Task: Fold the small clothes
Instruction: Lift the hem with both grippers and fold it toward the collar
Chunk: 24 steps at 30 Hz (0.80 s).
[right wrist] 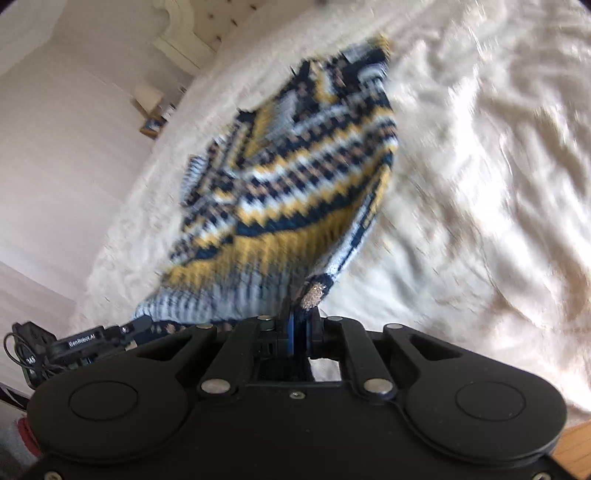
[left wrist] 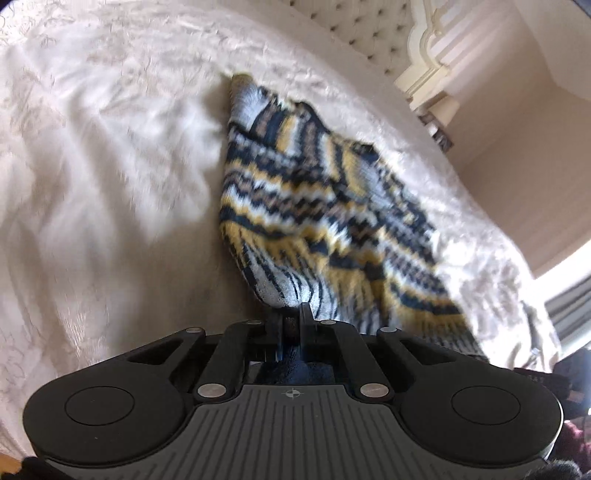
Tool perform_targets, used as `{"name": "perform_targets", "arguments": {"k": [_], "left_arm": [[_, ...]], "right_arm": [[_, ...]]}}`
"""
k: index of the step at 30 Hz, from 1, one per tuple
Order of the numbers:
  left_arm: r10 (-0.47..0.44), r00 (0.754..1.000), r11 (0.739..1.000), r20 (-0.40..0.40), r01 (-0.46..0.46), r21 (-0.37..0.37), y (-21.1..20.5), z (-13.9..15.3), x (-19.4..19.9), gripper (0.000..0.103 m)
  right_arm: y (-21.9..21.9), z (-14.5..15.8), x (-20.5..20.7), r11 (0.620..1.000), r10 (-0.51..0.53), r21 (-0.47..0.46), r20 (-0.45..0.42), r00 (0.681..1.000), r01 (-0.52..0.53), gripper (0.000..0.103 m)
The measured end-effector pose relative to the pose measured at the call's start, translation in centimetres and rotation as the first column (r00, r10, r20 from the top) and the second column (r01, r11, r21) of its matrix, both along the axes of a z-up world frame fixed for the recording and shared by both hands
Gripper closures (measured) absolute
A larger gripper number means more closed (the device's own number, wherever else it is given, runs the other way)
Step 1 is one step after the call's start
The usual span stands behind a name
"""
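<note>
A small knitted sweater (left wrist: pixel 317 206) with navy, yellow, white and tan zigzag bands hangs stretched above a cream bedspread (left wrist: pixel 92 177). My left gripper (left wrist: pixel 293 314) is shut on its ribbed hem at one corner. In the right wrist view the same sweater (right wrist: pixel 295 177) stretches away from me, and my right gripper (right wrist: pixel 299 314) is shut on the other hem corner. The far end of the sweater rests on or near the bed. The left gripper (right wrist: pixel 136 326) also shows at the lower left of the right wrist view, holding the hem. Both views are motion blurred.
The cream bedspread (right wrist: pixel 480 166) is wrinkled all around. A tufted headboard (left wrist: pixel 369 26) and its carved cream frame (left wrist: pixel 424 55) stand at the far end. A bedside table with small items (right wrist: pixel 155 114) stands by the wall. Wooden floor (right wrist: pixel 576 450) shows at the lower right.
</note>
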<state>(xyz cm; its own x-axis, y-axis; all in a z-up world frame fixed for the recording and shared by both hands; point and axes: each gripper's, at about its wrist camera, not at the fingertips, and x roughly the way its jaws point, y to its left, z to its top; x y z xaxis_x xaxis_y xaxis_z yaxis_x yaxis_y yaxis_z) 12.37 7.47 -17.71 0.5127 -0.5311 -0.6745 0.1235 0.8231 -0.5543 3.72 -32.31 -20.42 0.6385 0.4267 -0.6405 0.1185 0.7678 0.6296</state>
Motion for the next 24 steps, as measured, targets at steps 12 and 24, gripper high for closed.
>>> {"name": "perform_targets", "arguments": {"k": [12,24], "left_arm": [[0.062,0.997,0.990,0.048,-0.055,-0.127,0.4,5.5,6.8,0.096],[0.100,0.992,0.980,0.079,-0.084,-0.183,-0.7,6.2,17.9,0.096]], "right_arm": [[-1.7,5.9,5.5,0.982,-0.170,0.101,0.119,0.978,0.158,0.091],[-4.5,7.5,15.2,0.949,-0.313,0.099,0.147,0.938,0.301,0.091]]}}
